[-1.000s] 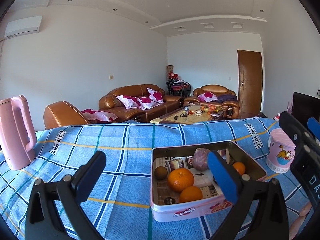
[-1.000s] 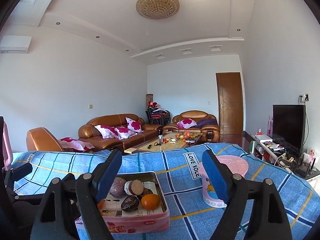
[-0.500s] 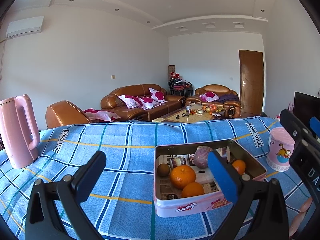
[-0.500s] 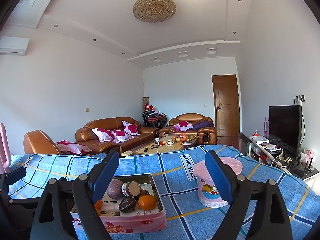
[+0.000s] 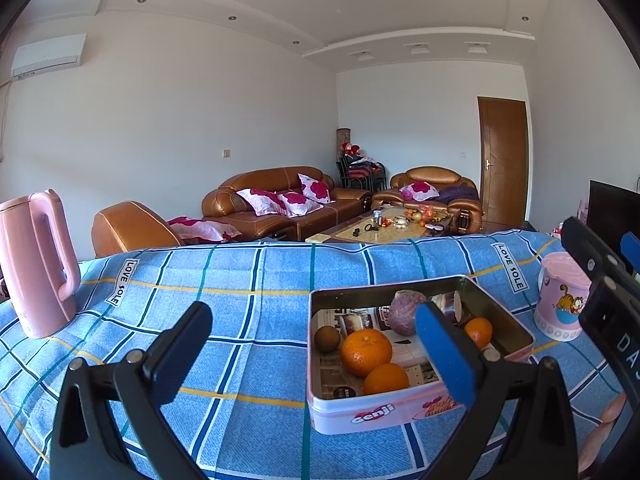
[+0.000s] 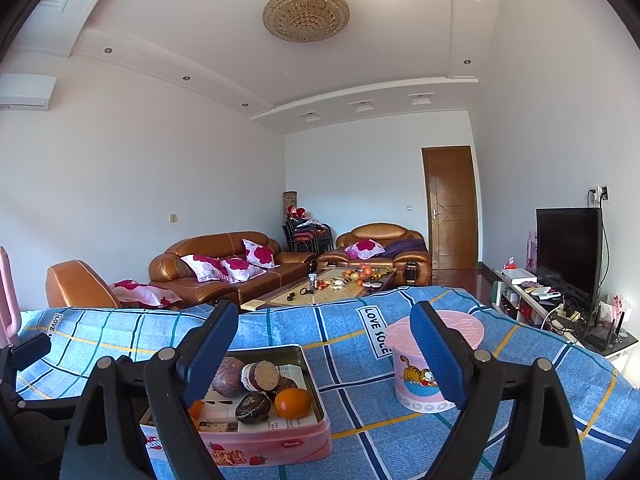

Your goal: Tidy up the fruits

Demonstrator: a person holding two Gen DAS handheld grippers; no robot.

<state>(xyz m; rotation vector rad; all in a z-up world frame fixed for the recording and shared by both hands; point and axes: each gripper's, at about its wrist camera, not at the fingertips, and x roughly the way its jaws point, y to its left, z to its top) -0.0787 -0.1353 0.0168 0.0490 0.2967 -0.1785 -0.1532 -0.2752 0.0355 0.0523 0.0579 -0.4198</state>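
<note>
On the far left of the worktop (image 5: 248, 312), which is covered by a blue checked cloth, a pink kettle (image 5: 36, 264) stands upright with its handle turned toward the middle. Nearer the camera, the left hand-held gripper (image 5: 312, 360) hangs above the cloth with its jaws spread wide and nothing between them; its left finger is over bare cloth and its right finger, with the blue pad, overlaps the near right part of the tin in the left wrist view.

Right of the middle sits the pink tin (image 5: 404, 412), open on top and lined with printed paper. Inside it, from left to right, lie a small brown fruit (image 5: 327, 338), two oranges (image 5: 366, 352) touching each other at the near side, a purple fruit (image 5: 404, 312) at the far side, a cut piece with a pale brown face (image 6: 262, 375) beside it, a dark wrinkled fruit (image 6: 253, 407), and a smaller orange (image 6: 293, 403) at the right end.

Right of the tin, and apart from it, a pink cup with a cartoon cat (image 6: 424, 372) stands upright under a pink lid. The right hand-held gripper (image 6: 320, 364) is held level over this side, its jaws wide apart and empty, its left finger in front of the tin and its right finger in front of the cup.
</note>
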